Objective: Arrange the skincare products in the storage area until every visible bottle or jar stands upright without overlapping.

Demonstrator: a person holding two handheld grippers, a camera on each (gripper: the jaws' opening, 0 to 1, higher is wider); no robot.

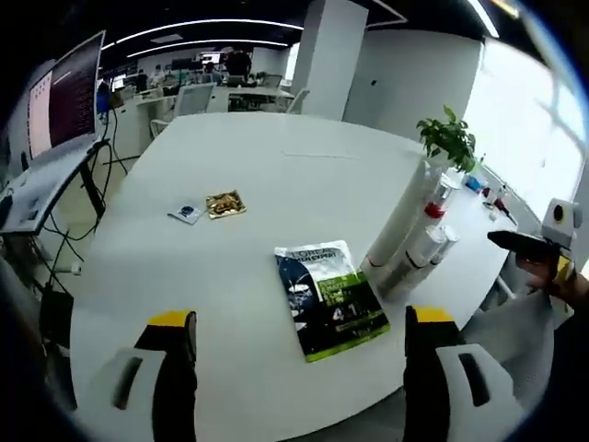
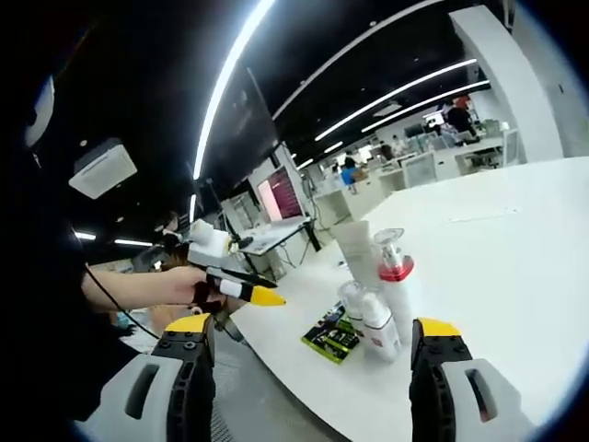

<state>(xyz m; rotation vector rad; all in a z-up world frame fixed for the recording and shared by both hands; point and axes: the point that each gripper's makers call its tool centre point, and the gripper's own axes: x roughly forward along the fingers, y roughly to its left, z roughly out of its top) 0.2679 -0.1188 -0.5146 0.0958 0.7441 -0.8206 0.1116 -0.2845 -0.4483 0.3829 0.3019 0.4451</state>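
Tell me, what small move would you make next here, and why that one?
Probably bring the right gripper down toward the small white bottle nearest it. Its jaws stand open and hold nothing, and that bottle stands in a tight cluster with the red-collared pump bottle and the tall white tube, close to the table edge. The left gripper is open too, hovering above the green sachet.

White round table (image 1: 276, 175), green sachet pack (image 1: 331, 299) lying flat, upright bottles (image 1: 419, 244) (clustered), two small packets (image 1: 212, 207)
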